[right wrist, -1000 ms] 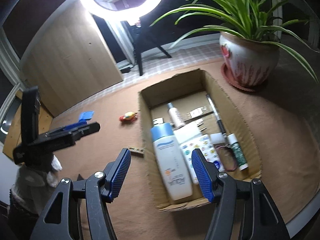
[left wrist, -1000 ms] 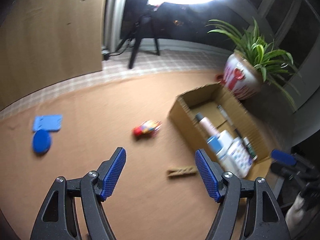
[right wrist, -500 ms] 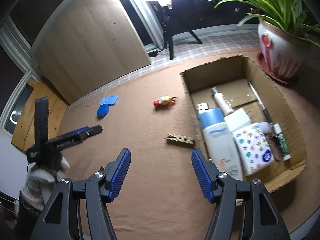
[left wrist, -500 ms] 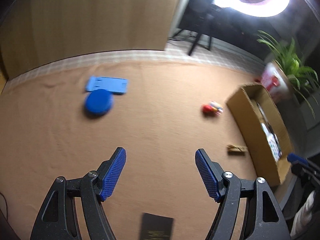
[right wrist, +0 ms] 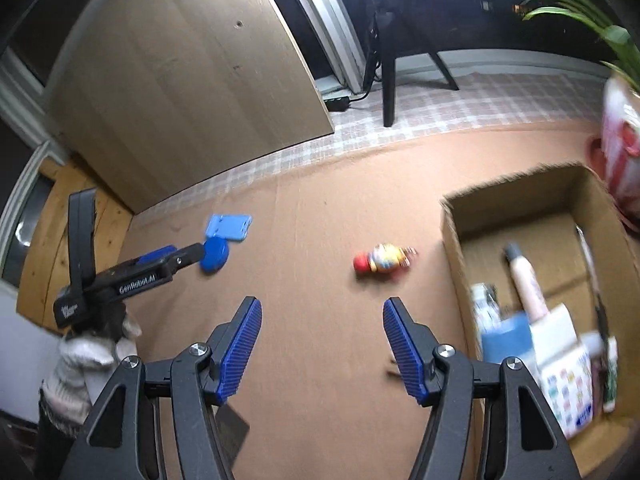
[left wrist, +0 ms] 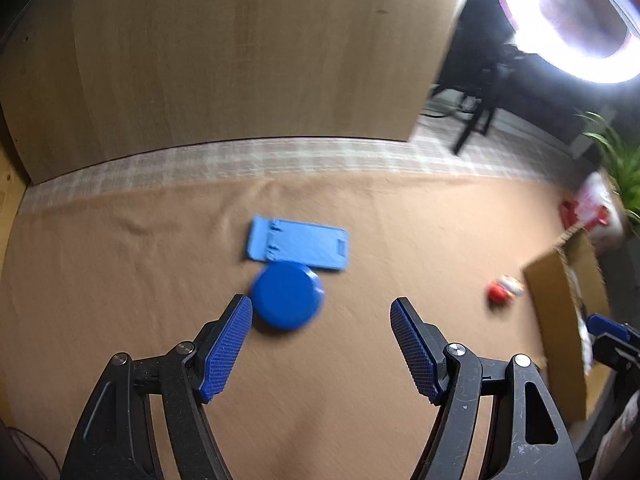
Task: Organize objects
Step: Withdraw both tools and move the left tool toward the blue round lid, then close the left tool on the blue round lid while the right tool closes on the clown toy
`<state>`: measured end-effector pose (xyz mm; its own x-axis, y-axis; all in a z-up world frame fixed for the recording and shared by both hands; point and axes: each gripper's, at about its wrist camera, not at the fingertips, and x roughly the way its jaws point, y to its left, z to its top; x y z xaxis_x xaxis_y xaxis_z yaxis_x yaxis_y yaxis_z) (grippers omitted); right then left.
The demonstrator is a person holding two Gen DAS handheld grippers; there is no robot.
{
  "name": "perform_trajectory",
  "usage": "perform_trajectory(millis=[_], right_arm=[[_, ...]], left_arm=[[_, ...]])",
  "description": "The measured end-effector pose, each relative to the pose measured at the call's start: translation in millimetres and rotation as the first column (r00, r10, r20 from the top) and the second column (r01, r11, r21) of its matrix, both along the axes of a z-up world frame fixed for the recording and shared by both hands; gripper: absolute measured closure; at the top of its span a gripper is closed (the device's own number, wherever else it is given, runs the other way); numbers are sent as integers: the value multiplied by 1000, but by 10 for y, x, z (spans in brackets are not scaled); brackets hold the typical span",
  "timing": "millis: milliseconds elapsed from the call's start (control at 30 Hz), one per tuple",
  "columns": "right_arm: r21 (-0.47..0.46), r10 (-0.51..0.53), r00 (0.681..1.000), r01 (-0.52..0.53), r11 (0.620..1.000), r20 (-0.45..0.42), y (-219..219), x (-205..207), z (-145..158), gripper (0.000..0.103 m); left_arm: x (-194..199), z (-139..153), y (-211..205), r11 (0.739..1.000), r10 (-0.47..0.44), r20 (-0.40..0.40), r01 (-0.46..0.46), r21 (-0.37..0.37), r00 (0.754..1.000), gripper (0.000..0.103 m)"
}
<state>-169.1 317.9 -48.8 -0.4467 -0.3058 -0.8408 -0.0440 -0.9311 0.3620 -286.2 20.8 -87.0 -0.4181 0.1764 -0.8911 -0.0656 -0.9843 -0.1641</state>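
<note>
My left gripper [left wrist: 320, 312] is open and empty, just short of a round dark-blue disc [left wrist: 287, 295] that lies on the brown cloth, touching a light-blue flat plastic piece [left wrist: 297, 248] behind it. The left gripper also shows in the right wrist view [right wrist: 182, 258], its tip close to the disc [right wrist: 215, 258]. My right gripper [right wrist: 322, 316] is open and empty above the cloth. A small red and yellow toy [right wrist: 382, 261] lies ahead of it, also seen in the left wrist view [left wrist: 505, 289]. An open cardboard box [right wrist: 452, 220] at the right holds several bottles and packets.
A wooden board [left wrist: 240, 60] leans at the back. A potted plant [right wrist: 620, 152] stands behind the box. A ring light on a tripod [left wrist: 568, 20] shines at the back right. A dark card [right wrist: 232, 428] lies under my right gripper.
My left gripper has swung left and forward, so the blue disc is now close between its fingers. My right gripper has turned left, away from the box, toward the toy.
</note>
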Motion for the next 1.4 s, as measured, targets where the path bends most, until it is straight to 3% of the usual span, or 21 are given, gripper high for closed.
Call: perform_trajectory(millis=[333, 733, 867, 967, 1100, 1267, 1300, 1400], right_arm=[[133, 18, 994, -32, 991, 105, -178, -694, -414, 44], [266, 36, 972, -98, 959, 231, -307, -909, -795, 43], [189, 46, 962, -100, 977, 269, -256, -853, -785, 43], [80, 49, 952, -77, 994, 303, -171, -792, -816, 43], [-35, 81, 952, -74, 997, 296, -134, -678, -806, 44], [74, 28, 972, -46, 996, 233, -92, -583, -725, 44], [90, 16, 975, -37, 995, 220, -79, -592, -706, 44], [103, 8, 977, -30, 994, 214, -68, -631, -712, 44]], left_arm=[[-392, -315, -47, 999, 36, 49, -35, -21, 998, 28], [-451, -523, 73, 999, 16, 88, -13, -34, 996, 28], [-401, -545, 93, 998, 3, 71, 1, -58, 997, 34], [-380, -543, 52, 998, 6, 67, -2, -59, 998, 48], [-337, -544, 15, 999, 0, 67, 3, -32, 998, 49], [-255, -536, 51, 999, -30, 72, 32, -26, 997, 49], [-240, -527, 45, 999, -25, 77, 26, -17, 997, 48], [-189, -488, 39, 1000, -8, 87, 9, -13, 996, 18]])
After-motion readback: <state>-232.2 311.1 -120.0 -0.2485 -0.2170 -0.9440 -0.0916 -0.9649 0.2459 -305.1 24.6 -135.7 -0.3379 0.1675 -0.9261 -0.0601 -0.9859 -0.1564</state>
